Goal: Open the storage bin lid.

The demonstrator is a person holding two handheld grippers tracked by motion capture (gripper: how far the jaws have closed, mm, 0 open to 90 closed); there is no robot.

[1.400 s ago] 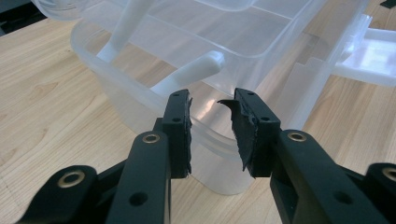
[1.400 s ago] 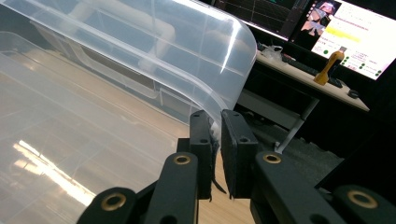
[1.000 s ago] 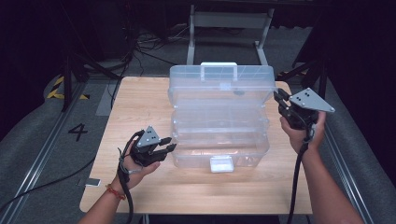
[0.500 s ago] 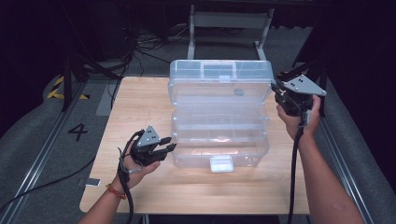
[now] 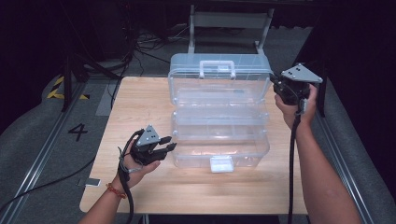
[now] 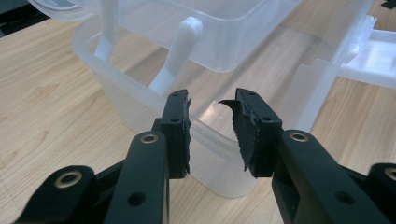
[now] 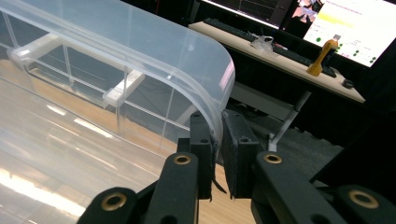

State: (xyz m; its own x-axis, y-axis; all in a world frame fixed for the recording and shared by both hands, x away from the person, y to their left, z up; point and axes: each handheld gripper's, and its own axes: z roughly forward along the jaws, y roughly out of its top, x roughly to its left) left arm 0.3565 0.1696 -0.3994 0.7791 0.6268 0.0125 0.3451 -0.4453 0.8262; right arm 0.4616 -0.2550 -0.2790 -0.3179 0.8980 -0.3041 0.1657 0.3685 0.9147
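A clear plastic toolbox (image 5: 219, 140) sits mid-table with its lid (image 5: 219, 79) swung up toward the far side, white handle (image 5: 217, 69) on top. My right gripper (image 5: 276, 83) is at the lid's right end. In the right gripper view it (image 7: 218, 123) is shut on the lid's curved rim (image 7: 205, 60), and its jaws have just been closing tighter on that rim. My left gripper (image 5: 170, 148) rests by the box's near left corner. In the left gripper view its jaws (image 6: 212, 107) stand open, with the box's corner rim (image 6: 140, 98) just beyond the pads.
The wooden table (image 5: 140, 107) has bare room to the left and in front of the box. A white latch (image 5: 221, 164) hangs on the box's front wall. A metal stand (image 5: 229, 21) is behind the table, and dark floor with cables (image 5: 135, 42) surrounds it.
My right gripper has moved toward the far side with the lid's edge, and the lid has swung more upright. The left gripper has stayed put.
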